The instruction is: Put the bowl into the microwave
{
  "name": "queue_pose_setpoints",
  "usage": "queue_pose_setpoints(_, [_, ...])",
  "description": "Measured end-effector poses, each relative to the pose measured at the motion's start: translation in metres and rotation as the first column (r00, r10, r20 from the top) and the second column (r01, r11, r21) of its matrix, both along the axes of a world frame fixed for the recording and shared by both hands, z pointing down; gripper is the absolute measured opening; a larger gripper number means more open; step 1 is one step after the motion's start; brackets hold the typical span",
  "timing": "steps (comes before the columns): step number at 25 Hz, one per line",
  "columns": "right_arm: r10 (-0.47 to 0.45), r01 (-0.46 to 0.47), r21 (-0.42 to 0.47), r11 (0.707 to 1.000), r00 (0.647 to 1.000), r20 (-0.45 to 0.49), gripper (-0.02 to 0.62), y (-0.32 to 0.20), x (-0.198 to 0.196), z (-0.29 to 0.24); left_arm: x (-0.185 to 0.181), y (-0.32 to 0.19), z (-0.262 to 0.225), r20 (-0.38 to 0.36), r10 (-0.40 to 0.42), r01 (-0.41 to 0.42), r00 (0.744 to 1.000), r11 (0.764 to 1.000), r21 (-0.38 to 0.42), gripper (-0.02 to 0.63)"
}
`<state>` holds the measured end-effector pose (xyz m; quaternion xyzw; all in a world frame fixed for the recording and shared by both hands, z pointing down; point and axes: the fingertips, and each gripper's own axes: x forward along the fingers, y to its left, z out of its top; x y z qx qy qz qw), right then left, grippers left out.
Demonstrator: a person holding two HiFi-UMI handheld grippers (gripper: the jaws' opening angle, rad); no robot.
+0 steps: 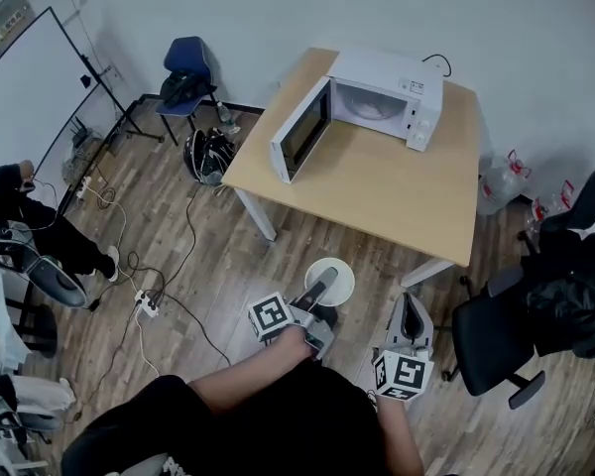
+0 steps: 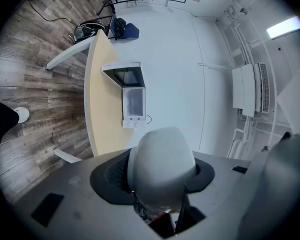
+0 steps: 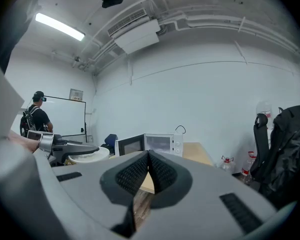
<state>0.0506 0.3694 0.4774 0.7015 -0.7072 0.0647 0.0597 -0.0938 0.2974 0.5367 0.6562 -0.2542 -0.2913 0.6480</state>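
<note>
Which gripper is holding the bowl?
The left gripper, clamped on the white bowl; the right gripper is shut on nothing.

We record the head view above the person [image 1: 278, 415], facing steeply down; the table [image 1: 377, 191] and microwave [image 1: 387, 92] lie far ahead. The left gripper view is rolled sideways, the bowl [image 2: 162, 166] very near its lens, the microwave far off. The right gripper view sits low and level, facing the far wall [image 3: 215, 99]. All three share microwave, table and bowl.
</note>
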Motion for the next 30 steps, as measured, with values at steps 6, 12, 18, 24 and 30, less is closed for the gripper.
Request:
queue_pose_setpoints(6, [-0.007, 0.006, -0.033, 0.999, 0.999, -0.031, 0.06, -0.083, 0.007, -0.003, 0.021, -0.065, 0.008, 0.011, 0.036, -0.036, 0.999, 0.999, -0.017, 0.218])
queue_pose_setpoints(12, [-0.008, 0.006, -0.029, 1.0, 0.997, -0.077, 0.06, -0.168, 0.009, -0.018, 0.041, -0.141, 0.005, 0.044, 0.108, -0.108, 0.993, 0.994, 0.011, 0.218])
queue_pose_setpoints(18, [0.034, -0.036, -0.04, 0.999, 0.998, -0.046, 0.06, -0.227, 0.015, -0.018, 0.041, -0.205, 0.0, 0.015, 0.123, -0.123, 0.992, 0.992, 0.009, 0.218])
queue_pose_setpoints(24, [0.07, -0.072, -0.052, 0.996, 0.997, -0.041, 0.06, -0.274, 0.028, -0.016, 0.047, -0.251, 0.014, 0.049, 0.161, -0.16, 0.986, 0.987, -0.031, 0.217])
queue_pose_setpoints(30, [0.041, -0.045, -0.106, 0.993, 0.998, -0.037, 0.06, -0.295, 0.024, 0.003, 0.055, -0.281, 0.014, -0.007, 0.142, -0.142, 0.99, 0.989, -0.05, 0.218])
